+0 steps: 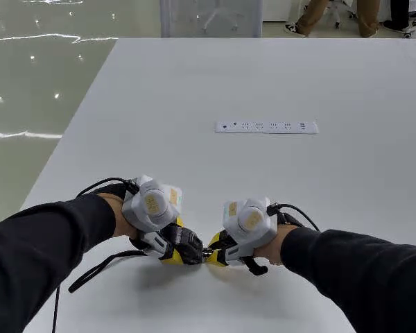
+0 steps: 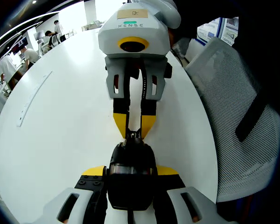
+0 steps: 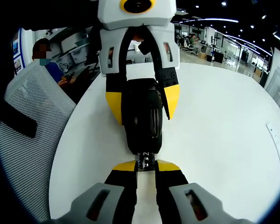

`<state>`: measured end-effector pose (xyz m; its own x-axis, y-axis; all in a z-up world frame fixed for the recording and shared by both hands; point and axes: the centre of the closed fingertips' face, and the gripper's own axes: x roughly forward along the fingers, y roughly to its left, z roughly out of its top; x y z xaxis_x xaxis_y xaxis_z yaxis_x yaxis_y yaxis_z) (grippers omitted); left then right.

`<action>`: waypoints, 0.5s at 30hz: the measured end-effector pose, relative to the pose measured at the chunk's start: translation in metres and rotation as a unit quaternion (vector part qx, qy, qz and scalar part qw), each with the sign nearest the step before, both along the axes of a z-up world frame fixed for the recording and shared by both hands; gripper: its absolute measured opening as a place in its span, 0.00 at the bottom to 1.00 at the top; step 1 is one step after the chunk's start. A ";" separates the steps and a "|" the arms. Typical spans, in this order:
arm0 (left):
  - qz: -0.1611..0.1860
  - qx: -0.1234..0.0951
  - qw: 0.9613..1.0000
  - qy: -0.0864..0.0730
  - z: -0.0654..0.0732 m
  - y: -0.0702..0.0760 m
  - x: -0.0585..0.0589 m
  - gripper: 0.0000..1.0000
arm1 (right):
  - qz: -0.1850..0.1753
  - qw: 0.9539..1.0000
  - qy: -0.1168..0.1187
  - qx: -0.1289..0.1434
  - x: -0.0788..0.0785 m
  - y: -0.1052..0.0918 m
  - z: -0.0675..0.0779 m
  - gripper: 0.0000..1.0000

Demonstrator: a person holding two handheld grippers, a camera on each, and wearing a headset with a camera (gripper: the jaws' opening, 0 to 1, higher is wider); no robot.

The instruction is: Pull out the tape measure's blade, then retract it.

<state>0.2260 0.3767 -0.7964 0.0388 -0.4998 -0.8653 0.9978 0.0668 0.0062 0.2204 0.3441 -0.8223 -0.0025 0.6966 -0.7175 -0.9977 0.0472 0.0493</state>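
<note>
White bench, mostly bare, with glossy greenish floor past its 9 o'clock edge. In the head view, people's legs stand at 12–1 o'clock beyond the far edge. A white power strip lies flat on the bench at 12–1 o'clock from the tools, well apart from them. Nothing lies between it and the hands.

Both tools sit at the near edge, tip to tip, sleeved arms coming in from 7 and 4 o'clock. The left tool is clamped on the black tape measure, yellow tips on either side of the case. The right tool is pinched together on the blade. Only a short stub with printed marks shows between the case and the tips. The case rests low on or just over the bench; cannot tell which. A black cable trails off the left tool toward 7 o'clock.

In the head view the tool bodies hide most of the case and the blade end. The left gripper view shows the case top and the opposing tips closed at 12 o'clock. The right gripper view shows the blade markings. A grey mesh chair sits at 3 o'clock in the left gripper view and at 9 o'clock in the right gripper view.
</note>
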 end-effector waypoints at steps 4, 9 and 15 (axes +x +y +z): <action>-0.002 0.001 1.000 0.000 0.000 0.000 0.000 0.34 | -0.002 1.000 0.002 -0.001 -0.001 -0.005 0.000 0.10; -0.002 -0.001 1.000 0.001 0.000 -0.001 0.000 0.34 | 0.000 1.000 0.002 -0.012 -0.001 -0.011 0.000 0.10; 0.001 -0.001 1.000 0.000 0.000 -0.001 0.000 0.34 | -0.003 1.000 0.004 -0.017 0.001 -0.019 -0.001 0.11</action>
<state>0.2261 0.3759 -0.7965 0.0391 -0.5014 -0.8643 0.9977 0.0678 0.0058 0.2209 0.3250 -0.8231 -0.0046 0.6722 -0.7404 -0.9969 0.0547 0.0558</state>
